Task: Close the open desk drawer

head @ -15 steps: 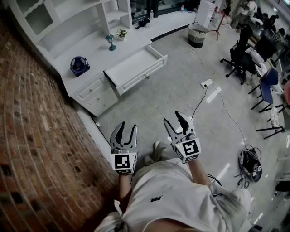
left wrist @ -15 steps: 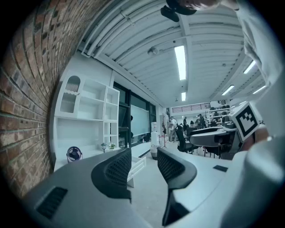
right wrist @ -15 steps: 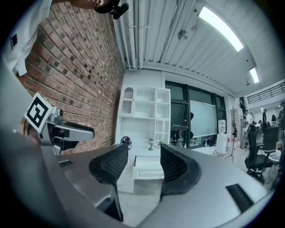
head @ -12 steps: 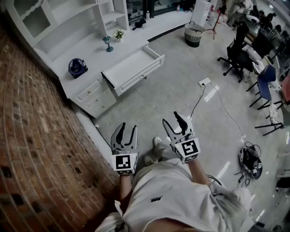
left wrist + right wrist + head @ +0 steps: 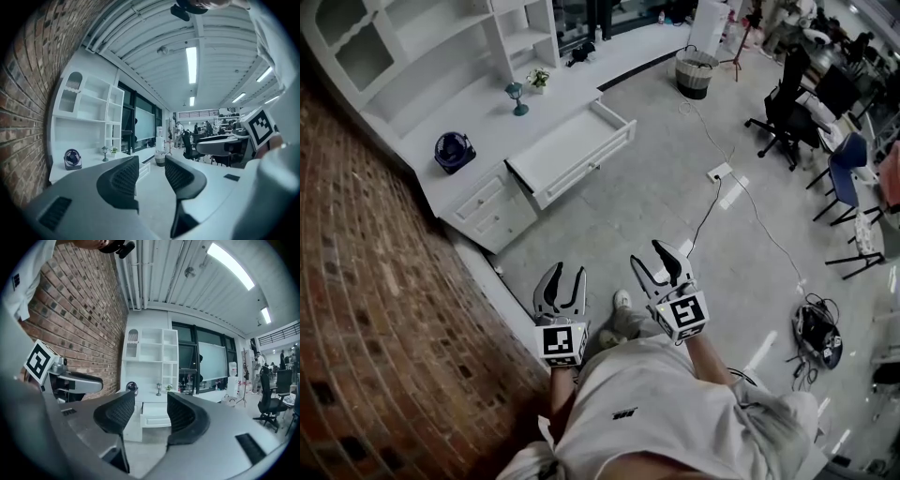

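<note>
Left gripper (image 5: 151,165), jaws apart, empty

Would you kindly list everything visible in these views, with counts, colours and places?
Desk: one, white, along the brick wall.
Drawer: one, white, pulled open from the desk.
Fan: one, dark blue, on the desktop.
Lamp: one, teal, on the desktop.
Potted plant: one, green, beside the lamp.
Basket: one, dark, far floor.
Office chair: one, black, right.
Power strip: one, white, on the floor.
Left gripper: grey, open, empty.
Right gripper: grey, open, empty.
</note>
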